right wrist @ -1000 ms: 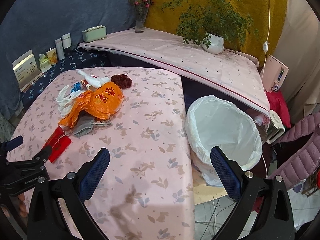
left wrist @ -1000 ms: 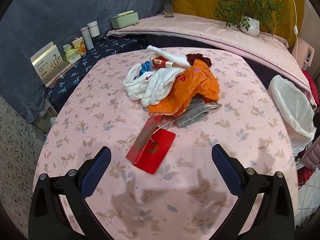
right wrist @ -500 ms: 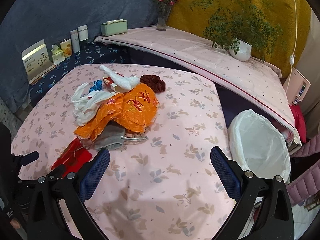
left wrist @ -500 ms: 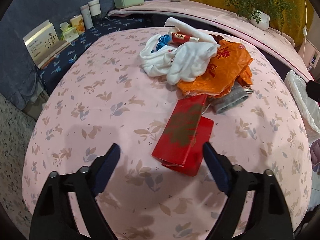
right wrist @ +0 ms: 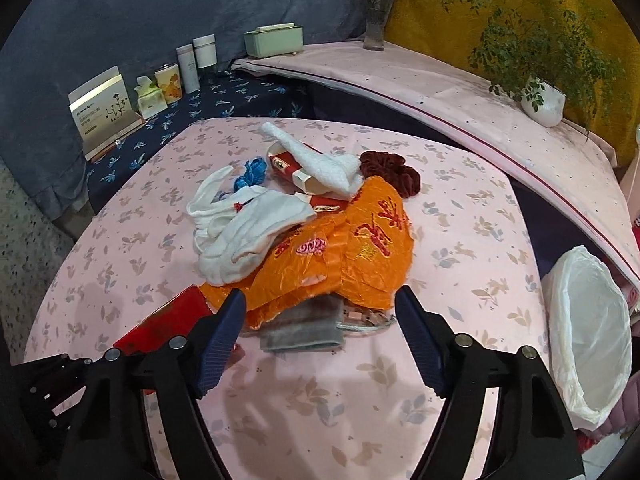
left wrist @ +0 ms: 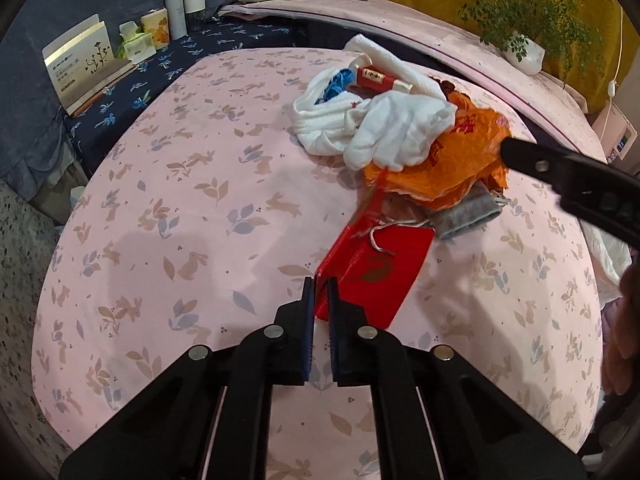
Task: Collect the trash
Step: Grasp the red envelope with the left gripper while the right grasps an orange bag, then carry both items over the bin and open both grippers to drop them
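A pile of trash lies on the pink tablecloth [left wrist: 180,208]: a flat red paper bag [left wrist: 376,272], an orange plastic bag [right wrist: 340,248], white cloths [right wrist: 244,232], a grey pouch [right wrist: 304,328] and a red carton [right wrist: 292,168]. My left gripper [left wrist: 319,292] is shut on the near corner of the red paper bag. My right gripper [right wrist: 320,316] is open, its fingers either side of the grey pouch and the orange bag's near edge. The red bag [right wrist: 168,320] also shows in the right wrist view, at lower left.
A bin lined with a white bag [right wrist: 588,336] stands off the table's right edge. A dark red scrunchie [right wrist: 392,168] lies behind the pile. Boxes and jars [right wrist: 168,80] stand on the blue shelf at the back left; a potted plant [right wrist: 544,96] stands on the ledge.
My left gripper has moved in and shut on the red bag's corner. My right gripper has swung left from the bin toward the pile and stays open.
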Available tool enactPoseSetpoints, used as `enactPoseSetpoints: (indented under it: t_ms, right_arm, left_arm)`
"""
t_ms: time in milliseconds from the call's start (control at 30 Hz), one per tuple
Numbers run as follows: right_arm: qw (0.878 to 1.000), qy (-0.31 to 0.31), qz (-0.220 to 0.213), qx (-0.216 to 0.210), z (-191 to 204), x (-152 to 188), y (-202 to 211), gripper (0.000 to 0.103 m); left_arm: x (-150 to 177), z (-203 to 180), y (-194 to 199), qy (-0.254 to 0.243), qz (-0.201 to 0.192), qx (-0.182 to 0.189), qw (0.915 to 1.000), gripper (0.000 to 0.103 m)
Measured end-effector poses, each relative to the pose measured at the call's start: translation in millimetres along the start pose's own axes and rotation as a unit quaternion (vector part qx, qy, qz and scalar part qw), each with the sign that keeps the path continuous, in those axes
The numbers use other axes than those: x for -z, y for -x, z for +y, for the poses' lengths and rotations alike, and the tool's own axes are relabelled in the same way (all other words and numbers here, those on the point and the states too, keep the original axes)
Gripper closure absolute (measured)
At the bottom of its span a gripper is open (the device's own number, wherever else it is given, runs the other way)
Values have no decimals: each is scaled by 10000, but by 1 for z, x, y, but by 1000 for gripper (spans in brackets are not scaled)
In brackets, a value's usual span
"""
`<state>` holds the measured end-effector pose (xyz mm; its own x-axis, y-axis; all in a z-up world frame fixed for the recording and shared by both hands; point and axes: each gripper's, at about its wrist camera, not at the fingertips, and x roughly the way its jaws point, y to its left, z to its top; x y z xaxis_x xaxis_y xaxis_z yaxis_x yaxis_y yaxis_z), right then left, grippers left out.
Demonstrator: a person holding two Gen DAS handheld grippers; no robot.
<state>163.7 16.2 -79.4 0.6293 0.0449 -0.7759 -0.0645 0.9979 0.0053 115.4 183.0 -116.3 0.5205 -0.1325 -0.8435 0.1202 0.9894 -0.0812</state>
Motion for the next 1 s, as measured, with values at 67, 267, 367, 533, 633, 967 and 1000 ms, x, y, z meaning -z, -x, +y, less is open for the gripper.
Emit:
enactPoseSetpoints:
  t_ms: [67, 267, 367, 533, 633, 967, 1000]
  right_arm:
    - [10000, 17, 57, -12, 5, -3, -9, 38]
    - [9990, -107, 305, -309, 7, -5, -33, 74]
    - [9988, -90, 214, -427, 6, -3, -25, 78]
    - [9988, -127, -9, -478, -6, -1, 6, 81]
    - [9988, -188, -188, -409, -19, -1, 28, 81]
    - [9953, -745, -612, 87, -93, 11, 86, 81]
    - [9946, -818, -633, 126, -102, 13, 90, 81]
  left_arm:
    - [-2, 1, 5, 31, -54, -14, 10000, 98]
    - [-9, 5, 14, 116, -106, -70, 9999, 98]
    - [-11, 4, 21, 117, -174, -94, 9997, 99]
    - [-14, -6, 34, 69, -300, -65, 9995, 101]
    - [-18, -20, 42, -5, -384, 9, 9993, 101]
    - [-30, -95, 68, -507, -673, 458, 9954, 103]
    - [-30, -103, 70, -553, -690, 510, 9948, 103]
